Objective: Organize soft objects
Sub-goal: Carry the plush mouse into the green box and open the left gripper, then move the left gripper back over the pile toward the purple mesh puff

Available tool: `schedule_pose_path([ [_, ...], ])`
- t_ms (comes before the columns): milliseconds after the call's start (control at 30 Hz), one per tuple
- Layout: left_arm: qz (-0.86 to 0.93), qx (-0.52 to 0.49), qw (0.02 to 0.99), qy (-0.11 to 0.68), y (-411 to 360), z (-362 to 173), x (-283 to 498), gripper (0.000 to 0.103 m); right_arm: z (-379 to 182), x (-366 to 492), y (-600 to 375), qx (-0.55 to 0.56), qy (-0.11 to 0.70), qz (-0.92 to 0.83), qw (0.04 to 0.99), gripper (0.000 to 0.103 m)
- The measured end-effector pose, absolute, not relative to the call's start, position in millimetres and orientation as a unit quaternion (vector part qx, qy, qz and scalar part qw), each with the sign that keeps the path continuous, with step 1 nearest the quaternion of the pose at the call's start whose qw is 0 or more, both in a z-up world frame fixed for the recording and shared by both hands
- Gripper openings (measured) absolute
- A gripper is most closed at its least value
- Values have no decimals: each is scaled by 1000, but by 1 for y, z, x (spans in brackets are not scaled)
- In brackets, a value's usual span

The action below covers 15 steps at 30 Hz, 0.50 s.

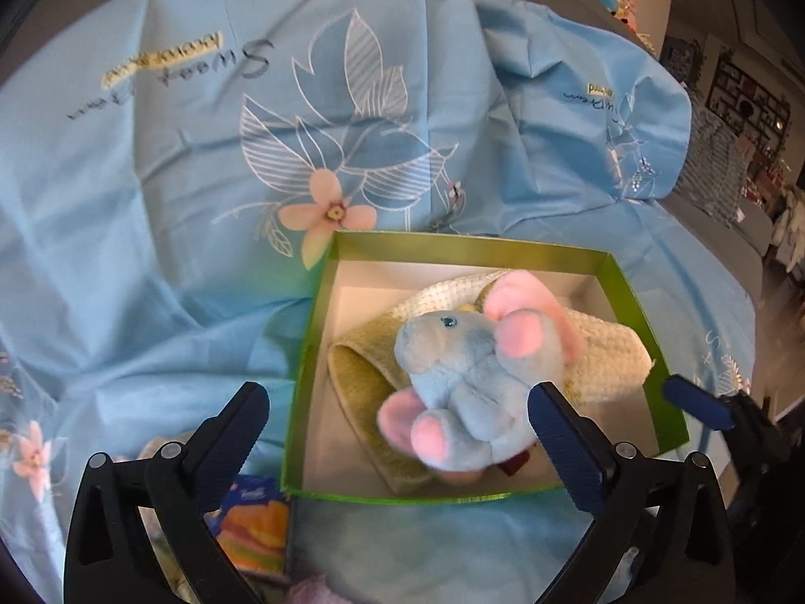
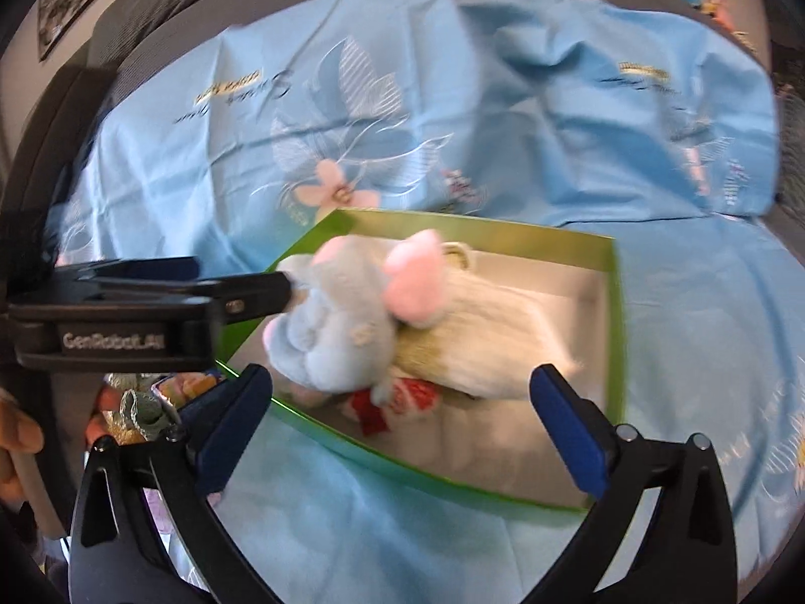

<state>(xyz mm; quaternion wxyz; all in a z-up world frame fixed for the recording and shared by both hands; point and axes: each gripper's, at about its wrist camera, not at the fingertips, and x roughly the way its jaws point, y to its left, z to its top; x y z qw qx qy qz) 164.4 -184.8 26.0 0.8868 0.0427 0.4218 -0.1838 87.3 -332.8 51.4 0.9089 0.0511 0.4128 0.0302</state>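
Blue plush, the elephant [image 1: 460, 382] lay over a cream knitted cloth [image 1: 598, 347] inside the green box [image 1: 322, 312] on our floral sheet [image 1: 151, 201]. Our left gripper [image 1: 397, 415] stood spread around it, gripping nothing; our right gripper [image 2: 402, 412] hovered spread above the box's near rim.

Sky-blue sheet [image 1: 151, 261] everywhere, printed with white-outlined leaves in darker blue, a pale pink flower with a yellow centre, and dark script lettering over a yellow bar. There's the box [image 1: 634, 302]: bright green walls, white inside. In it, a plush elephant [image 1: 463, 377], powder blue with pink ears and pink feet, a glittery blue eye. Under it a knitted cloth [image 1: 604, 347], cream with an olive-green band. Something red and white [image 2: 397, 397] sits beneath. Jaws black, pads navy.
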Motion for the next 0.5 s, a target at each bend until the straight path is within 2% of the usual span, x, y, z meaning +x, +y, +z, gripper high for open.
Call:
schedule_pose_path([
  [500, -163, 35, 909, 381, -164, 59, 102, 103, 95, 34, -337, 36, 393, -29, 918, 102],
])
